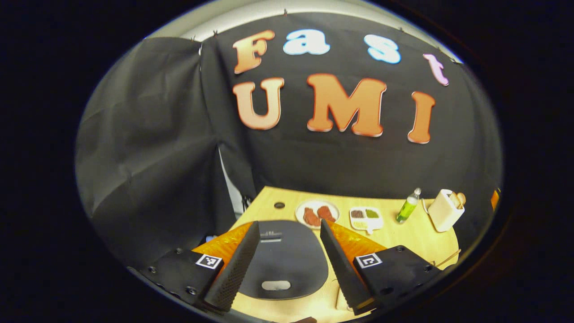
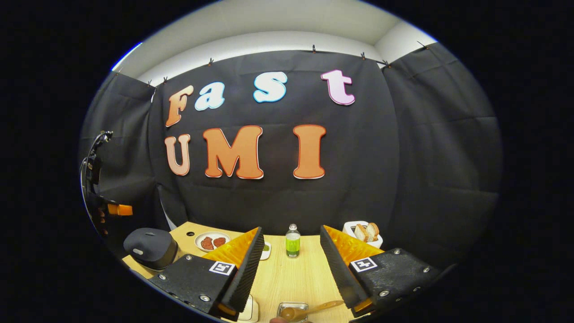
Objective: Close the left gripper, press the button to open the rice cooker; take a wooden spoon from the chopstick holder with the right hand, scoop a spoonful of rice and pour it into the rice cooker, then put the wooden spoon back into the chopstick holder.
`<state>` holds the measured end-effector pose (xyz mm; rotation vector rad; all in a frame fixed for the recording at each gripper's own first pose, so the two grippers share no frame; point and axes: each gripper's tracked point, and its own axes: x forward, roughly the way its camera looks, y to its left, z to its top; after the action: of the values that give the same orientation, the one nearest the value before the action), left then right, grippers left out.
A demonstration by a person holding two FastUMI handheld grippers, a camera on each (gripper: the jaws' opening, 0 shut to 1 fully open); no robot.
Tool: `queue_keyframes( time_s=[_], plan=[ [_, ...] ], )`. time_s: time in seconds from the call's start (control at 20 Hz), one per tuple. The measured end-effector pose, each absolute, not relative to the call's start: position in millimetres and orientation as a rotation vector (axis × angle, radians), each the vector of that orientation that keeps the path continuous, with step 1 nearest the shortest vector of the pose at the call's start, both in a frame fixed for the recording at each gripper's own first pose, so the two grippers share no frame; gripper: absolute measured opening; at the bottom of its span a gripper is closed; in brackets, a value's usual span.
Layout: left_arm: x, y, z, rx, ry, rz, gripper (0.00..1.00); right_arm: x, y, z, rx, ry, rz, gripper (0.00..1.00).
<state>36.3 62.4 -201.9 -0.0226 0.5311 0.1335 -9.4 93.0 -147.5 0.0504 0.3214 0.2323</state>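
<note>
Between left fingers (image 1: 237, 264): rice cooker (image 1: 287, 260).

dark grey rice cooker (image 1: 287, 258), green bottle (image 2: 293, 244), light wooden table (image 2: 291, 273)

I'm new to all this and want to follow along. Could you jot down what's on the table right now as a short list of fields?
Rice cooker: dark, lid shut, lying between the left gripper's open fingers
Right gripper: open, holding nothing
Chopstick holder: white, wooden utensils standing in it
Green bottle: upright, mid-table
Round plate: two reddish pieces on it
Divided dish: brown and green contents
Table: light wood
</note>
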Motion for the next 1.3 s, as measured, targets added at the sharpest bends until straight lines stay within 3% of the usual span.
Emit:
queue_keyframes(
  time_s=[0.5,1.05,1.15,1.3],
  plan=[
    [12,5,-125,0.06,0.148,0.05,0.93,-18,116,-139,0.077,0.273,0.272,0.79],
    [-2,-30,-120,0.057,0.092,-0.032,0.99,-23,137,-121,0.078,0.191,0.304,0.79],
    [-3,-32,-120,0.058,0.087,-0.036,0.9,-23,137,-119,0.08,0.187,0.305,0.79],
    [-3,-34,-114,0.051,0.076,-0.049,0.9,-23,143,-118,0.085,0.187,0.313,0.78]
  ],
)
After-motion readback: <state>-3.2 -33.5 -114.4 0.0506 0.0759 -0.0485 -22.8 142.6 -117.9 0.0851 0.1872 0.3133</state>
